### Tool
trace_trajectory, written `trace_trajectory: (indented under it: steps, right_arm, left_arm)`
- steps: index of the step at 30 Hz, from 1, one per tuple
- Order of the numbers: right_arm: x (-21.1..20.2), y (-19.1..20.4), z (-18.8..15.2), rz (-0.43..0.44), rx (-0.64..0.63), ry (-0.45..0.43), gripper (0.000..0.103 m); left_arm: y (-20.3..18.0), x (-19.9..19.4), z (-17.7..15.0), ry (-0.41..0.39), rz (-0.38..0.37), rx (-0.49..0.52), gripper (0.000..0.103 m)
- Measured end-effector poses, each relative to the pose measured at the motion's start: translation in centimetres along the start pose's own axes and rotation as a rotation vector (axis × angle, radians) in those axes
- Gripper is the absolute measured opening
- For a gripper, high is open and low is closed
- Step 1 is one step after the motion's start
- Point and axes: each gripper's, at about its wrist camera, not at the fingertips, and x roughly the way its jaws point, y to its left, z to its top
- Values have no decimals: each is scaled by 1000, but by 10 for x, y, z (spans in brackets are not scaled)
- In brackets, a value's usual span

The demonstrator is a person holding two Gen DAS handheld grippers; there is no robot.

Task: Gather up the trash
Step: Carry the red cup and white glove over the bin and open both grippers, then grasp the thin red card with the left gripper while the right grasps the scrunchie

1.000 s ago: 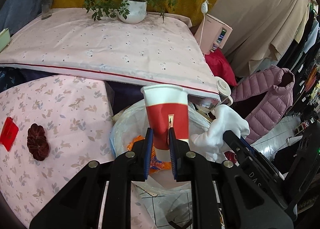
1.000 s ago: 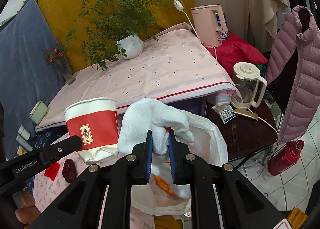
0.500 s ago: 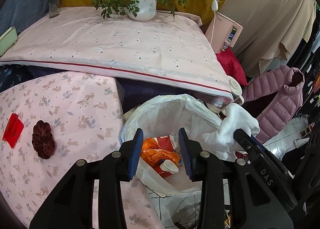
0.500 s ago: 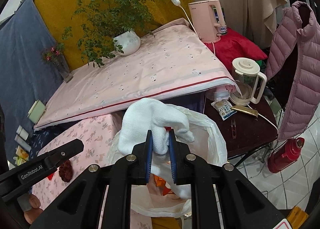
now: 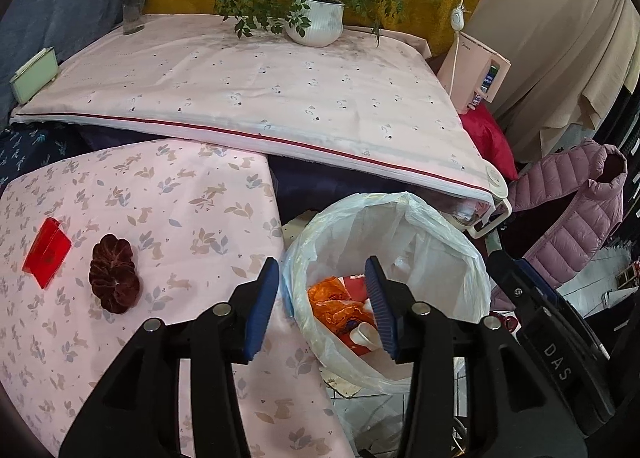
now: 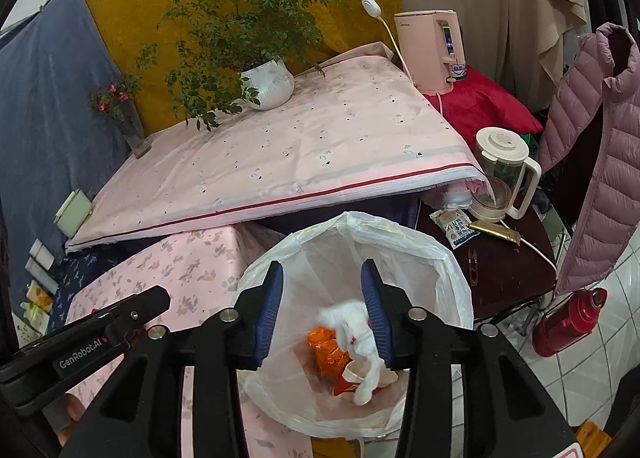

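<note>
Left wrist view: left gripper (image 5: 322, 304) jaws opening, nothing between them, above the lined trash bin (image 5: 460, 242); red packet (image 5: 46, 258) remains on the tablecloth (image 5: 160, 198), uncollected. Right wrist view: right gripper (image 6: 322, 308) jaws opening; white cloth (image 6: 352, 328) dropping loose into the bin, may snag the right finger.

Thin translucent white plastic bin liner (image 6: 436, 258): glossy, crinkled. Crumpled orange foil-like wrapper (image 5: 334, 304): shiny, creased. White fabric glove (image 6: 352, 330): soft, matt, blurred. Pale pink leaf-printed cloth on the worktop (image 5: 160, 202): matt, smooth weave. Flat red translucent plastic piece (image 5: 46, 252): glossy. Dark maroon ruffled scrunchie (image 5: 115, 273): velvety cloth. White ribbed ceramic plant pot (image 5: 318, 20): glazed. Mauve quilted puffer jacket (image 6: 600, 162): faint sheen. Left tool (image 5: 322, 300) and right tool (image 6: 322, 308): matt black plastic, ribbed blue pads, metal screws.
</note>
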Motion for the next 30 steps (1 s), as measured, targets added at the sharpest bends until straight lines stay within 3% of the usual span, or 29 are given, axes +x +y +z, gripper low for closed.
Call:
trace_trajectory:
  steps: [9, 21, 30]
  right_arm:
    - [-2, 22, -3, 5, -44, 0, 54]
    - [3, 57, -12, 27, -118, 30, 58]
    - [13, 92, -23, 38, -198, 64, 60]
  left_arm:
    - [24, -6, -3, -16, 40, -35, 49]
    - [60, -13, -10, -30, 91, -86, 53]
    - [98, -21, -19, -49, 175, -105, 53]
